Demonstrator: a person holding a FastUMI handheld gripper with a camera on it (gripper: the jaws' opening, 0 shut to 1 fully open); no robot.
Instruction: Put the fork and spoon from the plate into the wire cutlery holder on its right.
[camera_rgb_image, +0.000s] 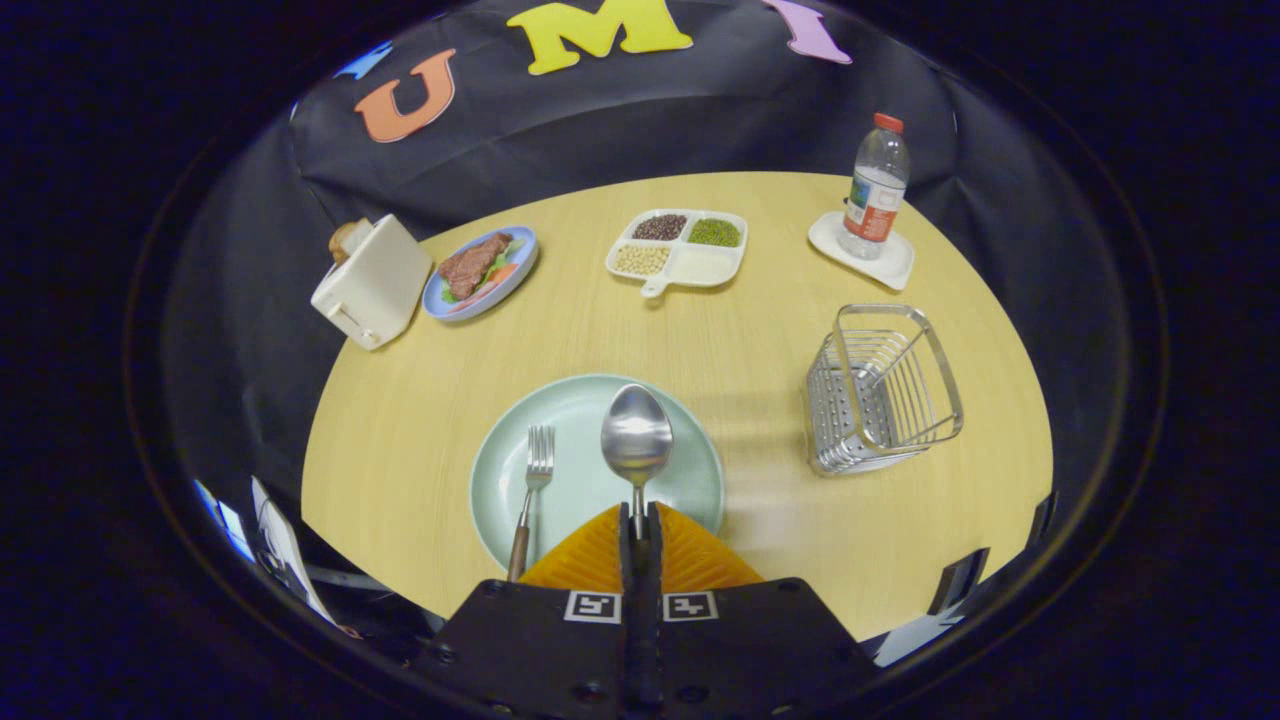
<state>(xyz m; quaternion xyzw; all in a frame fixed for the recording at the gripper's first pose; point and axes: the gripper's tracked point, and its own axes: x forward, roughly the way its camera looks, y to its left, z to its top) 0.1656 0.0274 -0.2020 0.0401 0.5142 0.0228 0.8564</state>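
Steel spoon (636, 437) clamped by its handle between the closed fingers of the gripper (638, 522), bowl pointing forward, apparently raised a little above the pale green plate (690, 480). Wooden-handled fork (531, 495) lying on that plate just left of the spoon, tines forward, handle reaching back beside the fingers. Wire cutlery holder (880, 390) off to the right of the plate on the light wood-grain table (400, 420), well apart from it, tilted open toward the camera, with thin steel rods on the sides and a perforated sheet wall. Best done, probably, by carrying the spoon over the rim, turning it upright and lowering it inside before releasing; polished metal likely slippery, so a firm squeeze advised, and the light basket apt to tip if knocked. Farther back: a white divided dish (680, 258) of beans and grains, a blue plate of meat (482, 272), a cream toaster (372, 283), and a clear water bottle (876, 185) on a white coaster (862, 252).
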